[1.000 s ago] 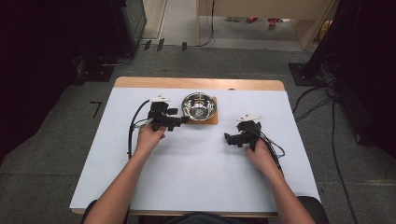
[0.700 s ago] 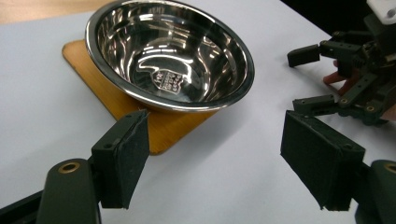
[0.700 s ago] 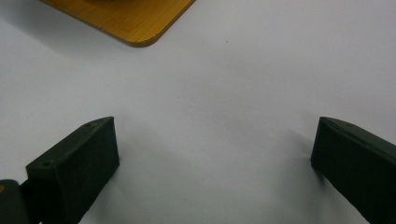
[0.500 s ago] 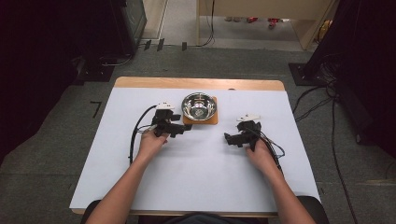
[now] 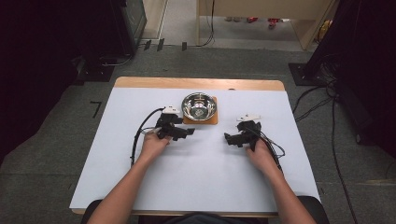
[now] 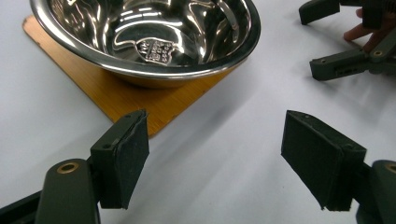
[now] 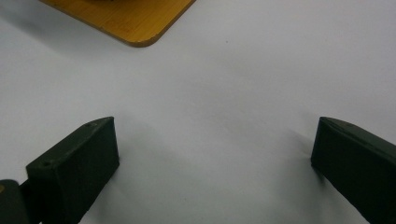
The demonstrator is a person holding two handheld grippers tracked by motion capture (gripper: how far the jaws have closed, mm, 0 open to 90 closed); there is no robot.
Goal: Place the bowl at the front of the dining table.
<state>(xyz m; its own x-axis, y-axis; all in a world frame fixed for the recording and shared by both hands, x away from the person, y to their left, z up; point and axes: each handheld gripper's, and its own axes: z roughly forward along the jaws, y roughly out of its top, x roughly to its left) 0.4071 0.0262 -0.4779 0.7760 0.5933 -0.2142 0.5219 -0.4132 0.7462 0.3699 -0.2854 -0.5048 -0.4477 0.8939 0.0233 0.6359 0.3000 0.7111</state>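
Bowl (image 6: 154, 37) cut off at 12 o'clock by the edge of the left gripper view; stamped mark on its bottom too small to read. Wooden board (image 7: 126, 18) cut at 12 o'clock in the right gripper view. Under the bowl, middle of the board hidden. Right gripper (image 6: 355, 42) cut at 2 o'clock.

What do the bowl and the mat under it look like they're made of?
Bowl: apparently stainless steel with a polished finish, going by its mirror-like reflections and the stamped mark at its bottom. Mat: looks like wood or bamboo, matte, with fine straight grain and a rounded corner; a wood-look laminate can't be ruled out.
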